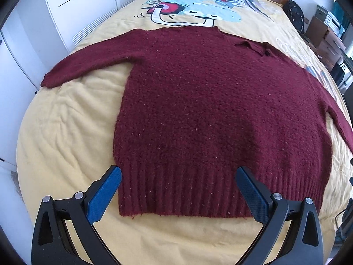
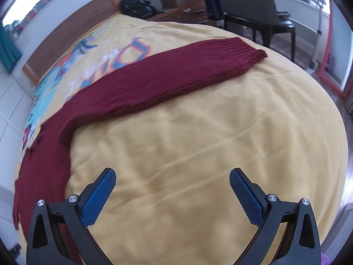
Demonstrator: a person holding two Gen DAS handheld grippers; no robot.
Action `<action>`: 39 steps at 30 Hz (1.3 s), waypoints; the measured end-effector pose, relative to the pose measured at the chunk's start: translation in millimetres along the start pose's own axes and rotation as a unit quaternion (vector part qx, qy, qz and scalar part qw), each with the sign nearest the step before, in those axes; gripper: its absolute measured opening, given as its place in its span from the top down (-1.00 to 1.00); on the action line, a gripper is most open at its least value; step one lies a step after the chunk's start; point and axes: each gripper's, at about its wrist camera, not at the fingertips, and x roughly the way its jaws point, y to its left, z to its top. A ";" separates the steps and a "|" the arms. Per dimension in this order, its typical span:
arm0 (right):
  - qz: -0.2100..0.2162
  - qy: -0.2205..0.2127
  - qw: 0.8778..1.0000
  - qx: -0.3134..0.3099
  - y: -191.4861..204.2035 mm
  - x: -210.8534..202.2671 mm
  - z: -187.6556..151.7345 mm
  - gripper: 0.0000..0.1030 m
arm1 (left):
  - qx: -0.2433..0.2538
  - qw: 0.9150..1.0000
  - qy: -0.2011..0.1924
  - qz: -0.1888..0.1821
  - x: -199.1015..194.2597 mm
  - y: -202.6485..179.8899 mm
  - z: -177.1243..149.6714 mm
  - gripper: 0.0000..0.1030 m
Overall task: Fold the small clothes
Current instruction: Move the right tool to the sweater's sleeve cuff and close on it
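- Nearest to us, the left gripper point(image 1: 178, 177) hovers with its blue fingers point(image 1: 103, 196) spread wide and holding nothing, straddling the ribbed hem point(image 1: 176, 190) of the sweater point(image 1: 209, 110).
- Over on the other side, the right gripper point(image 2: 172, 180) is just as wide open and empty, poised above bare yellow bedspread point(image 2: 209, 143), with the sweater's side edge off to its left.
- Middle ground: the burgundy knit lies flat on the bed, face up, both sleeves flung outward, nothing folded yet.
- So the opening step looks like a sleeve fold. The right sleeve point(image 2: 176, 70) runs away toward the far bed edge; my call is to pinch it near the cuff point(image 2: 249, 50), lift just clear and lay it straight across the chest.
- The left sleeve point(image 1: 88, 64) wants the same treatment; grip the full thickness, as chunky knit stretches if dragged.
- Farthest off: the collar point(image 1: 256, 46), then the cartoon print point(image 1: 194, 6) beyond.
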 end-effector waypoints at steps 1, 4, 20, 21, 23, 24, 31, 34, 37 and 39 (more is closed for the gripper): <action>0.000 0.000 1.000 0.008 -5.0 3.9 5.3 -1.00 | -0.002 1.000 0.002 0.003 1.3 1.4 0.9 -0.98; 0.000 -0.003 0.999 0.035 -22.6 13.5 21.5 -1.00 | -0.006 1.000 0.004 0.011 5.3 2.9 4.2 -0.98; 0.034 -0.022 0.994 0.105 -60.6 51.7 88.0 -1.00 | -0.023 0.999 0.025 0.037 22.3 11.6 7.4 -0.98; 0.036 -0.024 0.993 0.109 -62.2 54.6 91.4 -1.00 | -0.025 0.999 0.026 0.038 23.1 12.5 7.7 -0.98; 0.035 -0.025 0.993 0.112 -64.6 58.9 97.0 -1.00 | -0.026 0.998 0.026 0.041 24.3 13.9 8.7 -0.98; 0.036 -0.027 0.993 0.113 -66.0 61.9 100.8 -1.00 | -0.026 0.998 0.027 0.042 24.7 14.5 8.6 -0.98; 0.038 -0.044 0.990 0.125 -73.7 72.0 115.4 -0.99 | -0.044 0.997 0.034 0.047 29.4 25.1 7.8 -0.98; 0.040 -0.050 0.990 0.124 -74.6 76.0 122.1 -0.89 | -0.050 0.997 0.037 0.048 31.5 28.4 7.5 -0.98; 0.046 -0.056 0.986 0.148 -82.3 78.4 126.0 -0.58 | -0.053 0.997 0.040 0.049 33.1 30.7 6.8 -0.98; 0.045 -0.055 0.986 0.154 -85.4 80.6 129.3 -0.41 | -0.054 0.996 0.043 0.049 34.9 32.2 6.4 -0.98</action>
